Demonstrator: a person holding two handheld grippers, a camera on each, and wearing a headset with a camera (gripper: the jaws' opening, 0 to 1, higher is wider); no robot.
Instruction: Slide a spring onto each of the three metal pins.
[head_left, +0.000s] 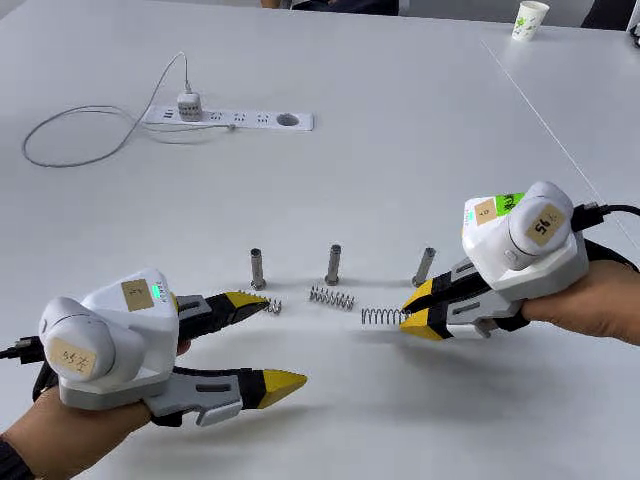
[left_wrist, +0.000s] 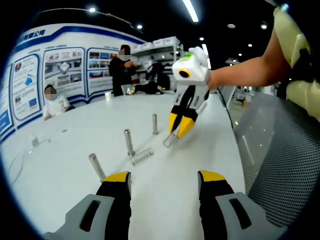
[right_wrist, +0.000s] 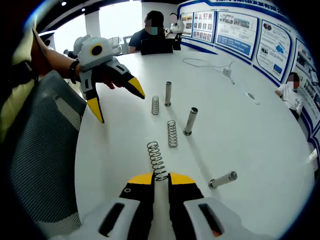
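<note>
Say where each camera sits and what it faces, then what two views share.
Head view: head-mounted, looking down at pins, left tool, right tool, both hands.
Left gripper view: on left tool, own open jaws below, facing right tool.
Right gripper view: on right tool, jaws shut on spring, facing left tool.
Both gripper views share the three pins.

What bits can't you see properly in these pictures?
- Head view: the leftmost spring sits partly behind the left gripper.
- Right gripper view: the held spring has its near end hidden inside the right gripper.
- Head view: the paper cup has print too small to read.
- Left gripper view: the wall posters have writing too small and blurry.
</note>
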